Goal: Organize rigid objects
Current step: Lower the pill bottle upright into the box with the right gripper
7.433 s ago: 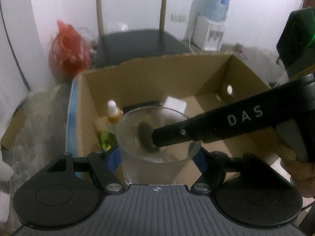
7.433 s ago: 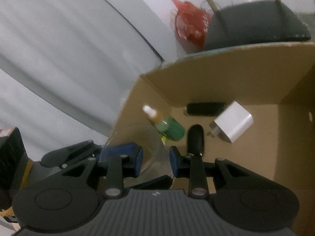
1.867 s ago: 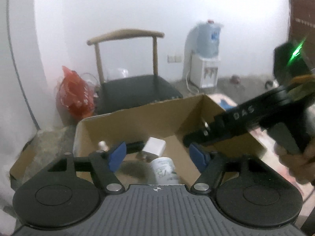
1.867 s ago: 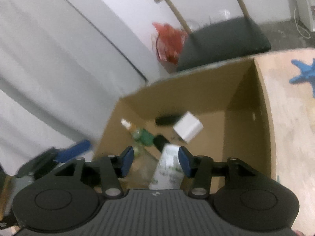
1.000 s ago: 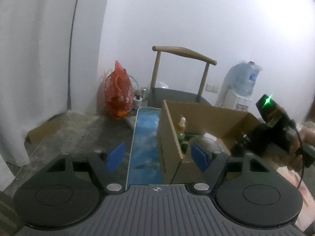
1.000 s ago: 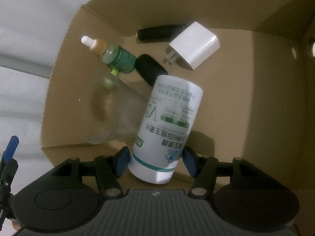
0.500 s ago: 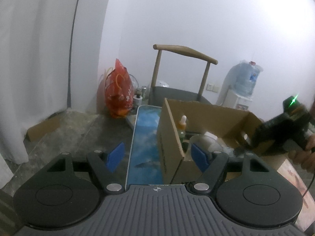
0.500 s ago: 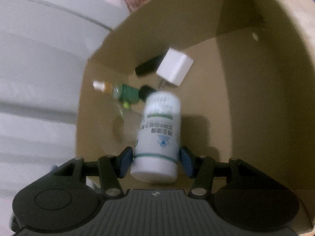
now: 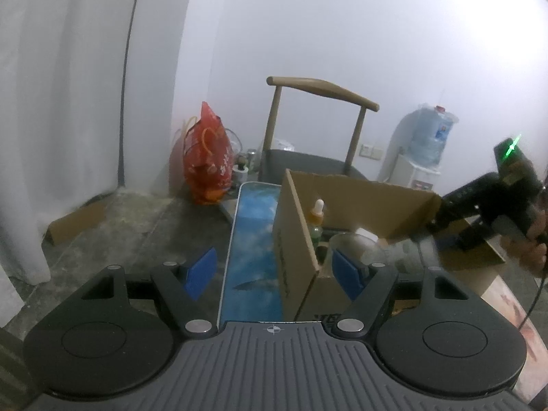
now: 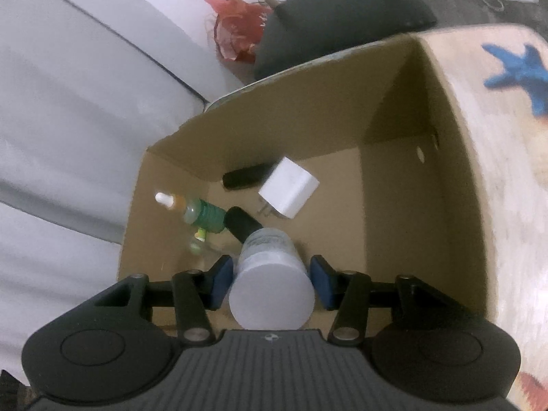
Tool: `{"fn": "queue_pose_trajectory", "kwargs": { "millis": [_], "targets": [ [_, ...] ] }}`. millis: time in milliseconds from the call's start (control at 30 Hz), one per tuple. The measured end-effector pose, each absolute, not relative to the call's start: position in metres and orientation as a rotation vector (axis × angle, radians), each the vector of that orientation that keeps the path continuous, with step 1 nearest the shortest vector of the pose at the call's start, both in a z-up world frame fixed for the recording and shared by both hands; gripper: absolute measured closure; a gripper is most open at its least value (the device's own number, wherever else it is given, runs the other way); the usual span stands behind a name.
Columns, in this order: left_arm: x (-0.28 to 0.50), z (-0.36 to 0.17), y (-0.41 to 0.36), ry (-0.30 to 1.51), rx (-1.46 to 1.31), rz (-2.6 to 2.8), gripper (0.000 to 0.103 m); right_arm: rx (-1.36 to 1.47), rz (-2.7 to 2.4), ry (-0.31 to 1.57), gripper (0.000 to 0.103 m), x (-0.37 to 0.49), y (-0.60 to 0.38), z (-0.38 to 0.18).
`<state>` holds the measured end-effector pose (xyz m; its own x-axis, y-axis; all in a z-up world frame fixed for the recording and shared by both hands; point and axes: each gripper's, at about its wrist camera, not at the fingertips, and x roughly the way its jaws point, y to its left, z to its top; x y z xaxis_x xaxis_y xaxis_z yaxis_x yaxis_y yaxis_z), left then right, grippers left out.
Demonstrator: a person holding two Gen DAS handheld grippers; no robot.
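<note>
An open cardboard box point(image 10: 411, 188) holds a white charger point(image 10: 289, 191), a green dropper bottle point(image 10: 191, 209), two black oblong pieces point(image 10: 245, 176) and a faint clear glass point(image 10: 202, 250). My right gripper point(image 10: 272, 275) hangs over the box's near side. Its jaws are closing, and both blue pads press on a white bottle point(image 10: 270, 287) that I see end-on. My left gripper point(image 9: 274, 272) is open and holds nothing, hanging near the box's point(image 9: 294, 239) left corner. From there I see the glass point(image 9: 356, 243), the dropper bottle point(image 9: 316, 215) and the right gripper point(image 9: 486, 205) in a hand.
The box stands on a table with a blue sky-print mat point(image 9: 253, 239) along its left side and a blue starfish print point(image 10: 513, 72) to the right. Behind stand a wooden chair point(image 9: 308, 157), a red bag point(image 9: 205, 161) and a water dispenser point(image 9: 424, 157).
The right gripper has risen and tipped, and its jaws have narrowed on the white bottle. The bottle lay label-up before and now points end-on at the camera. The left gripper has not moved.
</note>
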<state>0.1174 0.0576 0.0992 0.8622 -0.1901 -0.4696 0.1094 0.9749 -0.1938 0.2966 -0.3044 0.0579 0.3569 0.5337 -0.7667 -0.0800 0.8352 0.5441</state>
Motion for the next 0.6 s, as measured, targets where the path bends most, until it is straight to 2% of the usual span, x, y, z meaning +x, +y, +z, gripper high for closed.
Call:
{"fn": "queue_pose_trajectory", "kwargs": {
  "millis": [400, 467, 600],
  "targets": [
    [0.118, 0.098, 0.064, 0.515, -0.17, -0.146, 0.028, 0.209, 0.434, 1.088, 0.051, 0.306, -0.239, 0.058],
    [0.117, 0.098, 0.064, 0.512, -0.172, -0.146, 0.028, 0.175, 0.436, 1.091, 0.048, 0.305, -0.238, 0.062],
    [0.117, 0.095, 0.066, 0.514, -0.183, -0.151, 0.028, 0.071, 0.434, 1.129, 0.031, 0.303, -0.244, 0.064]
  ]
}}
